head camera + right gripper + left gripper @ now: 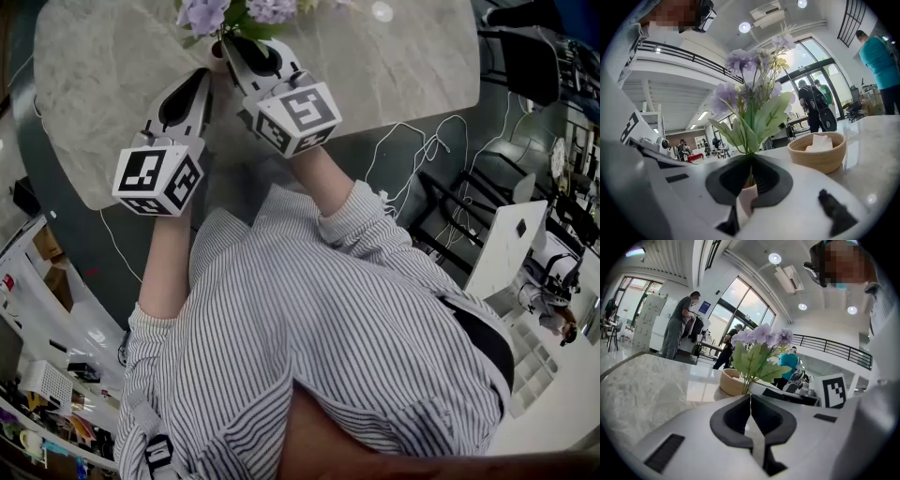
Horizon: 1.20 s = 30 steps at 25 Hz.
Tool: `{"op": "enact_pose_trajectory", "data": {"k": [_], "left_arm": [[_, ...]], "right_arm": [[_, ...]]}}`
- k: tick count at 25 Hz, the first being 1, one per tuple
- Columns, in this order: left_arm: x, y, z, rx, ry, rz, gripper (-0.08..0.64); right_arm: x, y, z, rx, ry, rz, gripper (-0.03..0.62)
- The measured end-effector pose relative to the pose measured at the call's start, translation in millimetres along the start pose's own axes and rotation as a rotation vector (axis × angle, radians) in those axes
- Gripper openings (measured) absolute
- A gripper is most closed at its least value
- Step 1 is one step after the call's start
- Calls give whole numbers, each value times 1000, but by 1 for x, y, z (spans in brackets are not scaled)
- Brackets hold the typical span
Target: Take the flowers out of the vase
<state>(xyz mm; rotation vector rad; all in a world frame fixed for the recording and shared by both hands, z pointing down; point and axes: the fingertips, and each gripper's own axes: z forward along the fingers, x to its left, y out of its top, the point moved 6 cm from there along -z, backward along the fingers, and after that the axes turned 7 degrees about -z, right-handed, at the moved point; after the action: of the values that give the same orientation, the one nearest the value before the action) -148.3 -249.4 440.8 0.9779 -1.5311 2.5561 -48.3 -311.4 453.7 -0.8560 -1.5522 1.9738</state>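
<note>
Though tight, right claw (751,159) on flower stems (750,176)

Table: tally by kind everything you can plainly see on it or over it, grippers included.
Grippers: 2, left gripper and right gripper
Flower bunch: 1
Wooden bowl: 1
White piece in bowl: 1
Vase: too hidden to count
Total: 5
</note>
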Motion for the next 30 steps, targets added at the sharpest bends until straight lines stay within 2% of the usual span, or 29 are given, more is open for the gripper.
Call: {"op": "enact_pose_trajectory", "data": {"k": [19, 30], "left_arm": [[-3, 27, -13, -76, -19, 24, 15], [-18, 56, -21, -142, -44, 60, 15]], "right_arm": [[9, 42, -8, -30, -9, -89, 23], [12, 93, -29, -88, 23, -138, 23]]}}
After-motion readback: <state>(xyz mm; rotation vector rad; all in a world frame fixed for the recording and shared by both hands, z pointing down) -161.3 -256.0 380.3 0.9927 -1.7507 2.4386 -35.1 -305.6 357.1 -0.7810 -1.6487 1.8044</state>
